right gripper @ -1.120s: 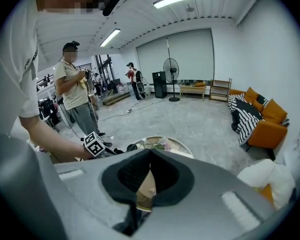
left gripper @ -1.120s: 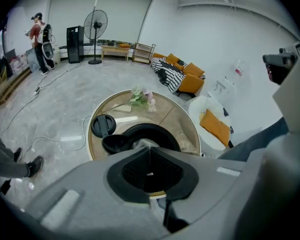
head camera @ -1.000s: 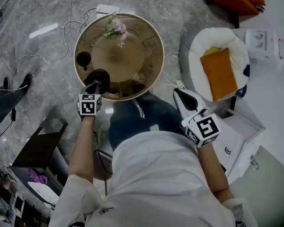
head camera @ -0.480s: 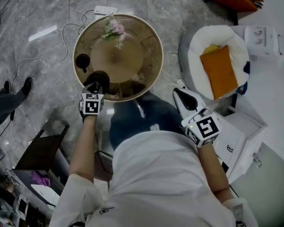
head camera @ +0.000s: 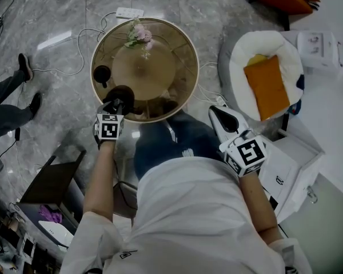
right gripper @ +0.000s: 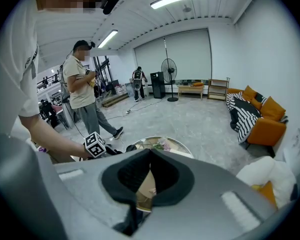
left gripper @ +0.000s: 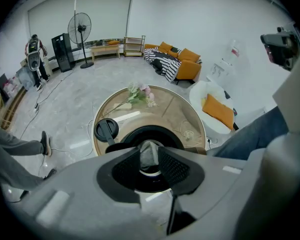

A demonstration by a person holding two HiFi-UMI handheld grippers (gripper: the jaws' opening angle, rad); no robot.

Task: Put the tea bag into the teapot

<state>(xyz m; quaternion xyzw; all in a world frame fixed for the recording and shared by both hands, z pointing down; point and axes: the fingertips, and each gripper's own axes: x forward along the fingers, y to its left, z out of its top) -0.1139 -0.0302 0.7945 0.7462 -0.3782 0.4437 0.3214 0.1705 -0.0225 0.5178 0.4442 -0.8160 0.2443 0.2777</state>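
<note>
- The left hand-held gripper hangs over the near left edge of the round glass bench, pointing down at the dark teapot.
- Its jaws are opening. The pale tea bag hangs between the two ribbed pads, directly above the teapot's open mouth. The pads stand apart at either side of it and do not clamp it.
- The teapot's black lid lies on the bench just to the left of the teapot, apart from it.
- A sprig of pink flowers lies at the far edge of the bench.
- The right hand-held gripper is held off the bench at the person's right side, well apart from the teapot. Its jaws are together at the tips, with nothing gripped.
</note>
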